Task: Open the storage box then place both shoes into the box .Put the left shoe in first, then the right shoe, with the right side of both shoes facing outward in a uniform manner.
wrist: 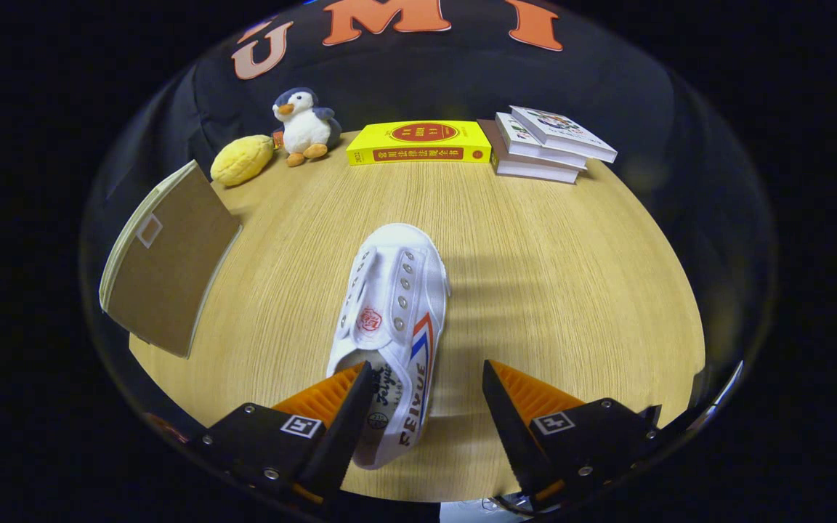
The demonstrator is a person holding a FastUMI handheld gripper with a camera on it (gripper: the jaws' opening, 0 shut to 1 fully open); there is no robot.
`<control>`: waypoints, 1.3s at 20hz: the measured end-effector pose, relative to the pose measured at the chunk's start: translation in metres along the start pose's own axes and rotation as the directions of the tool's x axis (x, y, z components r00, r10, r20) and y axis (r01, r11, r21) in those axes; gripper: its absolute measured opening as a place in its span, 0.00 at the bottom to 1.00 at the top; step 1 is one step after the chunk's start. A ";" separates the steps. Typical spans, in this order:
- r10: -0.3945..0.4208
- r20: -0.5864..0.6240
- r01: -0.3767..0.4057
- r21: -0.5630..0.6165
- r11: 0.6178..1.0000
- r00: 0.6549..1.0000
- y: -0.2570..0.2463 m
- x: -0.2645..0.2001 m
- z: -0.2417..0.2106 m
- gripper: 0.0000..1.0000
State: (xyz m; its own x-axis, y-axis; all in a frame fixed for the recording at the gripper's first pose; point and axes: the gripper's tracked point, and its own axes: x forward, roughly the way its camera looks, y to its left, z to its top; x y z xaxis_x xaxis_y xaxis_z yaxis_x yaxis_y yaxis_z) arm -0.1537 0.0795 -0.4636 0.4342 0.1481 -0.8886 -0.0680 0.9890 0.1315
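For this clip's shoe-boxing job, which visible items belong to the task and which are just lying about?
Task things:
white shoe, heel between the open fingers
gripper, left finger against the shoe's heel opening, right finger apart from it
brown box panel, possibly the storage box; cannot tell

Lying about:
toy penguin
yellow plush
yellow book
stack of books

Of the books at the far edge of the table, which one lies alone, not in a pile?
The yellow book, lying flat between the penguin toy and the three stacked books. The claw is open around the shoe's heel.
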 end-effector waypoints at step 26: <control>0.076 -0.019 -0.067 0.295 0.953 0.997 0.014 0.012 0.027 0.01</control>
State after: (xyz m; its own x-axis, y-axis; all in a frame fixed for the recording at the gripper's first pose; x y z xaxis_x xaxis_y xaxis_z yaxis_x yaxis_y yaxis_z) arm -0.1254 0.0949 -0.4610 0.4110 0.2229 -0.8840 0.1710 0.9336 0.3149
